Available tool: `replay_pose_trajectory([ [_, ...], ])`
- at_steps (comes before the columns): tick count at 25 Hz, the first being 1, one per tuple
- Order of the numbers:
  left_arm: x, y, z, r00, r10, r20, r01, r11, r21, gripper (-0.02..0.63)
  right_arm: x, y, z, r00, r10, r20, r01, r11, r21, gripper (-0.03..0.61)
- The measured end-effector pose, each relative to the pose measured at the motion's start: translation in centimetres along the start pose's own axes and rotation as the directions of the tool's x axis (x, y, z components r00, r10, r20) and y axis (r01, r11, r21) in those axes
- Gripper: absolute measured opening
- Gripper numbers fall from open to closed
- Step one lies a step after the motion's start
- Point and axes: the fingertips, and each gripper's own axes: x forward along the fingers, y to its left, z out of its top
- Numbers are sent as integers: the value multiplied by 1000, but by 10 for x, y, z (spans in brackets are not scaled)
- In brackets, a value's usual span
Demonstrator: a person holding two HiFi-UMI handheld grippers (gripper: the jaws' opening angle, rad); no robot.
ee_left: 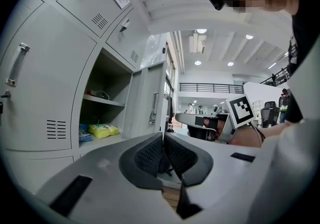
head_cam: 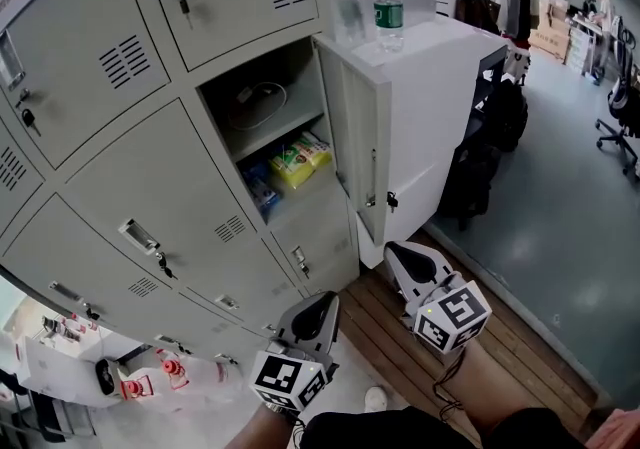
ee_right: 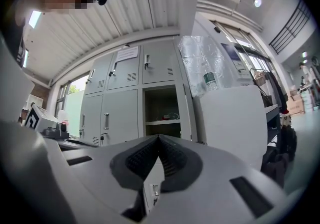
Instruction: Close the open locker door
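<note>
A bank of grey lockers fills the left of the head view. One compartment [head_cam: 265,117] stands open, and its door [head_cam: 362,132] is swung out to the right, with a handle and a hanging key [head_cam: 390,201] on its outer face. Inside are a coiled cable on the upper shelf and a yellow packet [head_cam: 298,159] below. My left gripper [head_cam: 318,305] is low, below the open compartment, shut and empty. My right gripper [head_cam: 398,253] sits just under the door's lower edge, shut with nothing in it. The open compartment [ee_left: 102,103] and its door [ee_left: 150,102] show in the left gripper view beyond the touching fingertips [ee_left: 162,136]. In the right gripper view the compartment [ee_right: 162,113] lies straight ahead.
A white cabinet [head_cam: 440,107] stands right behind the open door, with a water bottle [head_cam: 388,2] on top. A wooden strip of floor [head_cam: 500,337] runs under my grippers. Dark bags and an office chair [head_cam: 620,127] are at the right. Spray bottles [head_cam: 170,377] sit at the lower left.
</note>
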Motion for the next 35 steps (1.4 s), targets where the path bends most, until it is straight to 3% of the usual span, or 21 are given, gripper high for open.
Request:
replay_pose_trajectory([
  [8,16,-2,8,1000,11,14,-11,1000,6,23,15,-29,12,1000,-11,14,11,1000,13,56],
  [9,17,0,8,1000,13,14,-13,1000,5,23,19,-32,14,1000,-6,16,6,1000,21,147],
  [10,18,1,9,1000,15,15,-15,1000,5,23,23,-35,15,1000,-2,17,2,1000,26,175],
  [13,20,7,7,1000,16,16,-16,1000,5,23,37,-42,20,1000,4,18,-4,1000,23,172],
  [20,27,25,5,1000,-2,3,2,1000,2,23,67,-61,28,999,30,25,-32,996,81,242],
  [29,27,53,7,1000,2,1,-2,1000,-8,23,87,-54,29,999,47,27,-49,996,81,222],
  [35,21,70,6,1000,16,0,-16,1000,-23,23,108,-19,23,990,139,5,-139,989,51,206],
])
